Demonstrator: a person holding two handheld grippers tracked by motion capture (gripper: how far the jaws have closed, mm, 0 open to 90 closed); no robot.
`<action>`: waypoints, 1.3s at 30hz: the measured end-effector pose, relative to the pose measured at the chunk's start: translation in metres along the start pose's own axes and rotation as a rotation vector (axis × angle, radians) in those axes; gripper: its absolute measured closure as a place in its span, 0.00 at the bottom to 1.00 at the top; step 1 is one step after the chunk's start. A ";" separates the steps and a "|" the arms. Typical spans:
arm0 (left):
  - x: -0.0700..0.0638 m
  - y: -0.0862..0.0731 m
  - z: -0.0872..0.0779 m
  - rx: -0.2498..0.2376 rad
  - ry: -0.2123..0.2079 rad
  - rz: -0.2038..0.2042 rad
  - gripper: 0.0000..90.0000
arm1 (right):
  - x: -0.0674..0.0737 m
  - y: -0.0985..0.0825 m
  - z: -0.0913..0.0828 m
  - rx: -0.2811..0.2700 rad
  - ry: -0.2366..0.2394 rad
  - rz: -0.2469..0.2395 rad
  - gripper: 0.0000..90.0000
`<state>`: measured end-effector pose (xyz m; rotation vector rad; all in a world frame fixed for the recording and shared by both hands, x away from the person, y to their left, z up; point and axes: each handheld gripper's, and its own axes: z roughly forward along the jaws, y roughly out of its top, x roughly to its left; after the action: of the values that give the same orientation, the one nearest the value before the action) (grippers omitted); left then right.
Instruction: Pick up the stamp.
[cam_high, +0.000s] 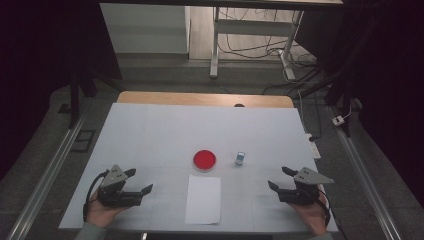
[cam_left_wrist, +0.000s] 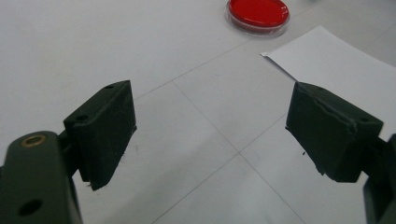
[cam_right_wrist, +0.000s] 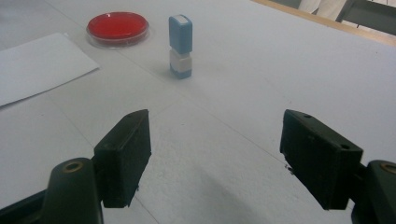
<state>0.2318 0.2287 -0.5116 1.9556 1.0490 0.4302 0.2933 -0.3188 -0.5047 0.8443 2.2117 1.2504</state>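
Observation:
A round red dish (cam_high: 204, 160) (cam_left_wrist: 258, 14) (cam_right_wrist: 117, 27) sits near the middle of the white table (cam_high: 150, 135). Just right of it a small blue and white block (cam_high: 240, 158) (cam_right_wrist: 180, 45) stands upright. A white sheet of paper (cam_high: 203, 198) (cam_left_wrist: 341, 70) (cam_right_wrist: 37, 65) lies in front of the dish. My left gripper (cam_high: 138, 181) (cam_left_wrist: 210, 128) rests low at the front left, open, with bare table between its jaws. At the front right my right gripper (cam_high: 280, 178) (cam_right_wrist: 215, 154) is open too, pointing toward the block from a distance.
The table's wooden far edge (cam_high: 205, 99) borders the floor, where desk legs (cam_high: 215, 45) and loose cables (cam_high: 300, 60) lie. Metal rails (cam_high: 45, 175) run along both sides of the table. A white power strip (cam_high: 313, 146) hangs off the right edge.

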 end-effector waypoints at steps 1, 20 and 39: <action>0.000 0.000 0.000 -0.002 -0.001 0.002 0.18 | 0.000 0.000 0.000 0.001 0.001 0.003 0.27; -0.004 -0.001 -0.006 -0.013 -0.015 0.025 0.22 | 0.002 0.001 0.000 -0.018 0.028 0.028 0.28; -0.005 0.000 -0.006 -0.024 -0.009 0.047 0.24 | 0.005 0.006 -0.002 -0.037 0.022 0.035 0.28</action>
<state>0.2249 0.2284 -0.5076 1.9622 0.9894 0.4576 0.2902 -0.3145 -0.4988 0.8623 2.1927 1.3190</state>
